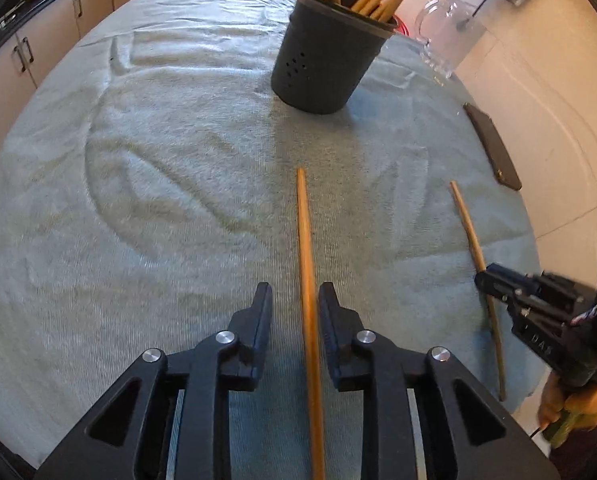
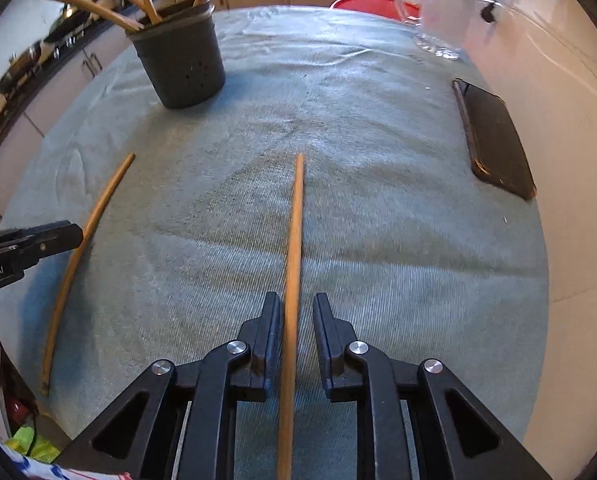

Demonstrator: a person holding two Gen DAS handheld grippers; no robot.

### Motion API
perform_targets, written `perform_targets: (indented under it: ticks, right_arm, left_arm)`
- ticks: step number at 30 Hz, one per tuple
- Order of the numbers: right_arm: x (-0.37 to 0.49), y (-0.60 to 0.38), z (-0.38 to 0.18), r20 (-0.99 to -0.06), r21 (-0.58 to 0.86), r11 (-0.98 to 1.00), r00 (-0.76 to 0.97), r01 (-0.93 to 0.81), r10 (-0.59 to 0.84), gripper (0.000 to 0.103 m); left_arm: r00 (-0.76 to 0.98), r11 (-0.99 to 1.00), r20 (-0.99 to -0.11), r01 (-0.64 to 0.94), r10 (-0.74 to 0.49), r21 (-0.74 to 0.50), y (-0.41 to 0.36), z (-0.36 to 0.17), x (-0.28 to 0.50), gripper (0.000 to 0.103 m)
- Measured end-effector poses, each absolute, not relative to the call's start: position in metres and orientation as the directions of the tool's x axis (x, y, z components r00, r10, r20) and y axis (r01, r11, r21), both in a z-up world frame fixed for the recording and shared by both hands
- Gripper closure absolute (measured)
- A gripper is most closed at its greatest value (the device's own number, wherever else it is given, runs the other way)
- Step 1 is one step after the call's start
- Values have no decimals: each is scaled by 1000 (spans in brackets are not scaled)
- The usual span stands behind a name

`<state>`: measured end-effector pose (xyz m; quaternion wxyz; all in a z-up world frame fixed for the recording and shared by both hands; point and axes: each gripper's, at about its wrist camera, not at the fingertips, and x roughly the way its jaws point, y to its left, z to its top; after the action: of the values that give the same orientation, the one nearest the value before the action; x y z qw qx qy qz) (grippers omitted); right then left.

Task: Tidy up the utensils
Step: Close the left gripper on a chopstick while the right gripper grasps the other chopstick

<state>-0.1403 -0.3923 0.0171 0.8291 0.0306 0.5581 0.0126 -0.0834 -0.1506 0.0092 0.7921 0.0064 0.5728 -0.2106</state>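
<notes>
Each pair of jaws stands slightly parted around a chopstick, with a gap showing on both sides, so neither looks clenched. The left gripper straddles the left stick; the right gripper straddles the right stick. Both sticks lie flat on the towel-covered surface, on the near side of the holder, tips pointing toward it. The holder already carries several sticks standing upright. So I judge most of the job done, with these 2 sticks left to lift and drop in. A phone lies to the holder's right.
</notes>
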Motion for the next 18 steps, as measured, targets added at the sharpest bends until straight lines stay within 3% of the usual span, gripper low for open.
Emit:
perform_targets:
  ticks: [16, 18]
  right_arm:
    - [-69, -400, 14, -985, 58, 997, 157, -57, 67, 84]
    - [-67, -397, 14, -984, 35, 996, 171, -76, 48, 92]
  left_arm:
    - [195, 890, -944, 427, -265, -161, -186, 9, -50, 80]
    - [189, 883, -946, 443, -264, -157, -187, 8, -48, 80]
